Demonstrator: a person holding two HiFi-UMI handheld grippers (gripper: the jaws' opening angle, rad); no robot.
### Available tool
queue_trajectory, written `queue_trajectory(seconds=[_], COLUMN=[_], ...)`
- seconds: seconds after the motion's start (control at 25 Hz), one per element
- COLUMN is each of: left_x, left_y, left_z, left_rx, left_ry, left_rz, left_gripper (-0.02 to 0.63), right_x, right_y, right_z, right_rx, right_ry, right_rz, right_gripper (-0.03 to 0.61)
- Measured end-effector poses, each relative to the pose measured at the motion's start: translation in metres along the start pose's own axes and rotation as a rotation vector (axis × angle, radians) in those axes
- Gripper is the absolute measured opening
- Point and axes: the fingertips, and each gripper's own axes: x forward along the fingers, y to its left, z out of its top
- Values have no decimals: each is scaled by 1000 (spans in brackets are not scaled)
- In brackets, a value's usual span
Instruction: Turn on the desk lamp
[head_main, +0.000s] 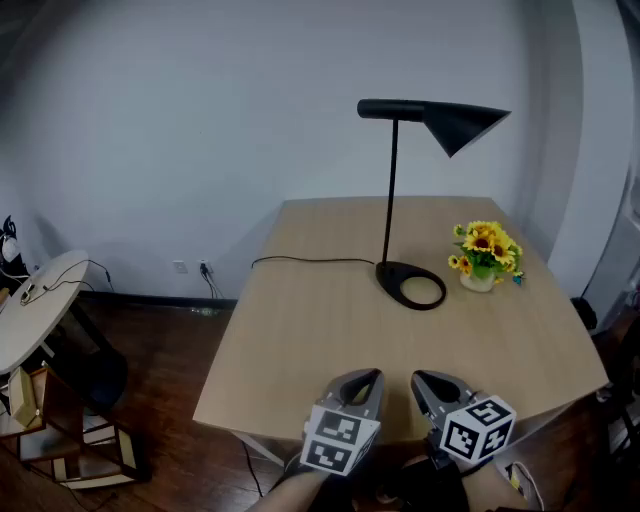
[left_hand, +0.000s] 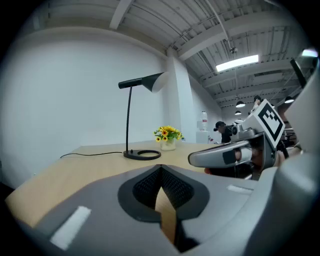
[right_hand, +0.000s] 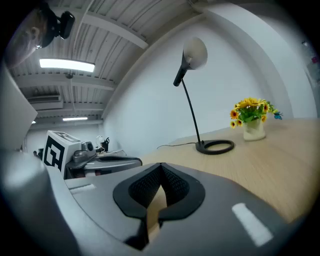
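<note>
Toward the tabletop's (head_main: 320, 335) far side stands the black desk lamp (head_main: 458, 123), with a thin stem, cone shade and ring base, well apart from the left gripper (head_main: 365, 382) and right gripper (head_main: 430, 384), whose fingers are closed and empty.

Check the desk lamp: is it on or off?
Off, apparently: the desk lamp shade shows no glow, and the table beneath has no light pool.

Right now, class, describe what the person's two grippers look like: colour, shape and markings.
Both are grey shells. The left gripper and right gripper each taper to two rounded jaws lined with black textured pads, and each carries a white cube printed with black square markers.
</note>
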Motion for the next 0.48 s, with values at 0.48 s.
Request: queue_trajectory(seconds=[0.48], left_x=[51], left_y=[36], left_z=[7], left_rx=[-20], left_ry=[-27], left_rz=[20], left_gripper=[-2], right_x=[49], right_y=[-54], right_z=[20], right_rx=[-135], right_ry=[-46], right_rz=[-207], right_gripper=[-2])
